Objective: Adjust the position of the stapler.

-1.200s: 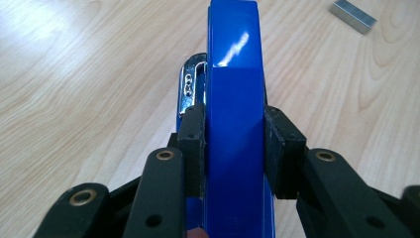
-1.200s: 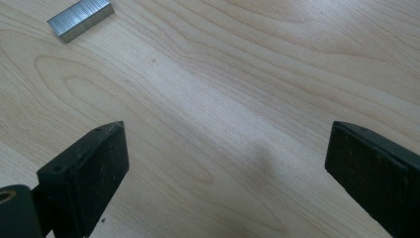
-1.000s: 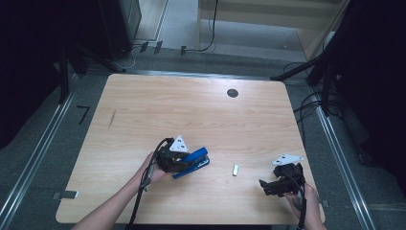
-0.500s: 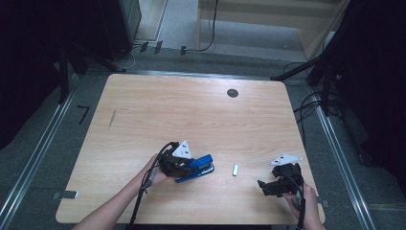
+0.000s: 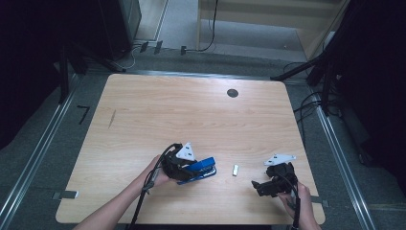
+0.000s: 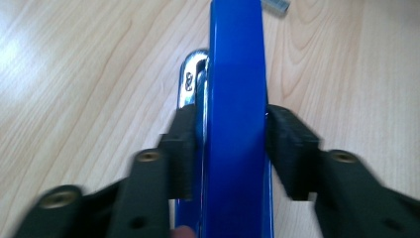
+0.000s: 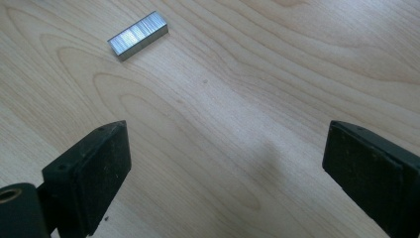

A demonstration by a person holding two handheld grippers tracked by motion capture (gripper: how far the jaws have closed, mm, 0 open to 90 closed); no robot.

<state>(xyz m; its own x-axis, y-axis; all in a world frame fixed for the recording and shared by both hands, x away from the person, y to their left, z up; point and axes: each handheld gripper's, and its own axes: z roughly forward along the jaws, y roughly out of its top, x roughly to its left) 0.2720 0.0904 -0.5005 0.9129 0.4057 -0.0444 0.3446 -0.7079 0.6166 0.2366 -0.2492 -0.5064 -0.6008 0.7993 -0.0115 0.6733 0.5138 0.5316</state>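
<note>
Table: the pale rectangular wooden table lies bare across its far half, save a small dark round hole near the far right; the handling sits close to the near edge.
Left gripper: the black left gripper sits near the middle of the near edge, its jaws closed on the long blue metal-and-plastic stapler, which points right along the table.
Right gripper: the black right gripper hangs close to the near right corner, jaws spread wide and holding nothing.
Staple strip: the small silver block of staples lies flat between the two grippers, just past the stapler's tip, touching neither.
Change: the left gripper and stapler have slid a little toward the person and tilted flatter since a second ago; the strip lies where it was.
Left gripper view: pads press both flanks of the stapler, chrome showing beside the blue top.
Right gripper view: the strip lies ahead to the left, beyond the gripper.
</note>
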